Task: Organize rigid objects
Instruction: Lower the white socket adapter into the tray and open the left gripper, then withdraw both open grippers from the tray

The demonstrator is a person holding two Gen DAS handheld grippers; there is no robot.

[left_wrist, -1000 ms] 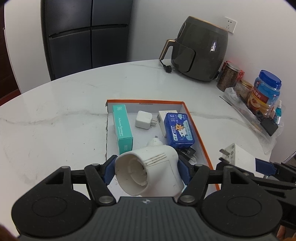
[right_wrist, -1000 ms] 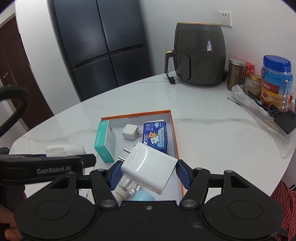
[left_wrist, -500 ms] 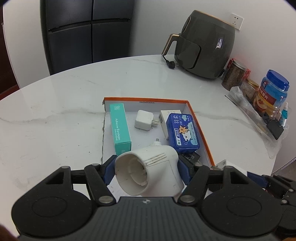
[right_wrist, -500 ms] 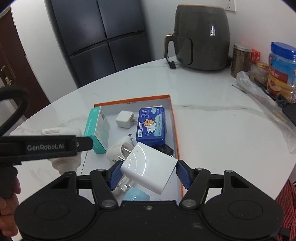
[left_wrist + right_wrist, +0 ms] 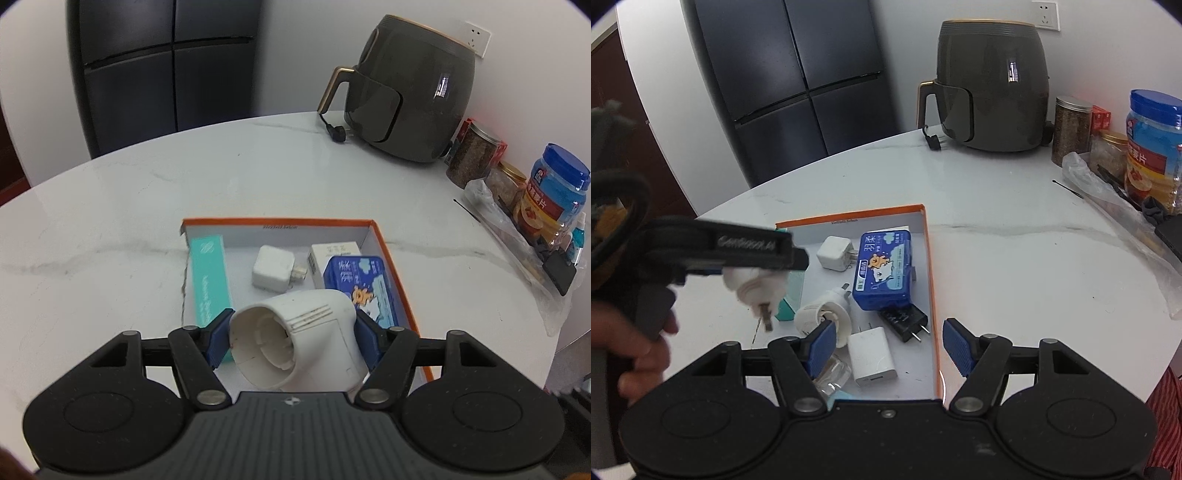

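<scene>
The step in hand is loading the orange-rimmed box on the white marble table. The left gripper is clamped on a white plug-in device with a round socket mouth, its blue pads pressing both sides, and carries it above the near left part of the box; the right wrist view shows the same device hanging prongs down beside the teal carton.

The right gripper is released: its jaws stand apart with nothing between them, just above the box's near end, where a white flat charger lies on the floor of the box. The charger appears already placed.

Inside the box also lie a small white cube charger, a blue tin with a cartoon print, a black plug adapter, a second white round plug-in device and a small clear bottle.

Next, the left gripper likely needs to lower its device into free floor, probably between the teal carton and the blue tin, then let go. Space is tight, so the prongs could catch on the carton or the other round device. The right gripper should withdraw clear of the rim.
</scene>
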